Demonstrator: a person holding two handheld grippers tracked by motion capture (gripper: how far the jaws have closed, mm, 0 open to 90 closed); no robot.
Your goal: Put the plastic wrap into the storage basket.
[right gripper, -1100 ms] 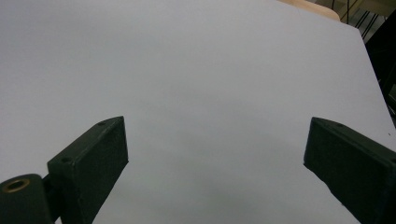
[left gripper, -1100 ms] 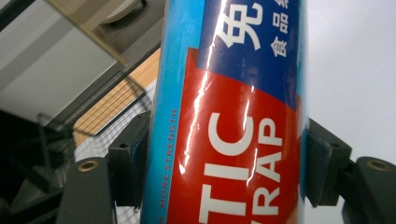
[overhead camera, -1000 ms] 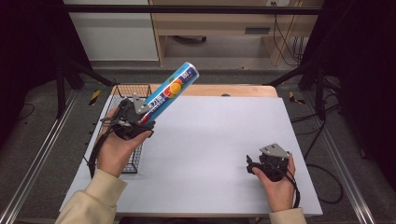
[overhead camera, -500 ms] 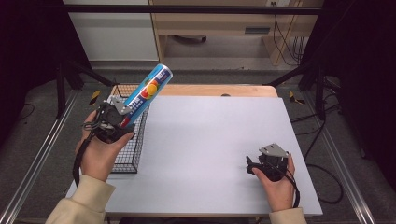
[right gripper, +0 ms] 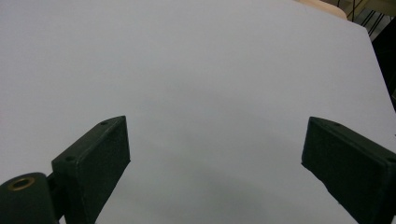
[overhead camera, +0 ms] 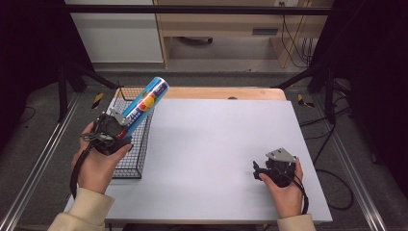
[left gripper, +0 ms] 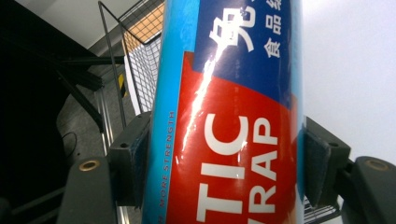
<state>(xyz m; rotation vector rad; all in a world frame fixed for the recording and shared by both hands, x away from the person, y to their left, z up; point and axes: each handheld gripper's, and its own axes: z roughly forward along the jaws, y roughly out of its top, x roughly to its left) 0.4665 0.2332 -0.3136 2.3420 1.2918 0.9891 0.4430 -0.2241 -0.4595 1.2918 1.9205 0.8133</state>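
My left gripper (overhead camera: 126, 126) is squeezing a blue wrap roll (overhead camera: 144, 103) over the wire basket (overhead camera: 134, 166) at the left. My right gripper (overhead camera: 257, 171) is spread wide with nothing in it, low on the pale grey desk (overhead camera: 216, 139). Dark floor (overhead camera: 43, 130) lies all around.

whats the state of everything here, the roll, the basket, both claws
plastic wrap roll: clamped, tilted up, above the basket's edge, not yet inside
wire basket: upright at the table's left edge; what's inside is hard to tell
left claw: shut on the roll, pads pressing both its sides
right claw: open, nothing between its jaws, which have just been closing a little, low over the table
table: bare grey top
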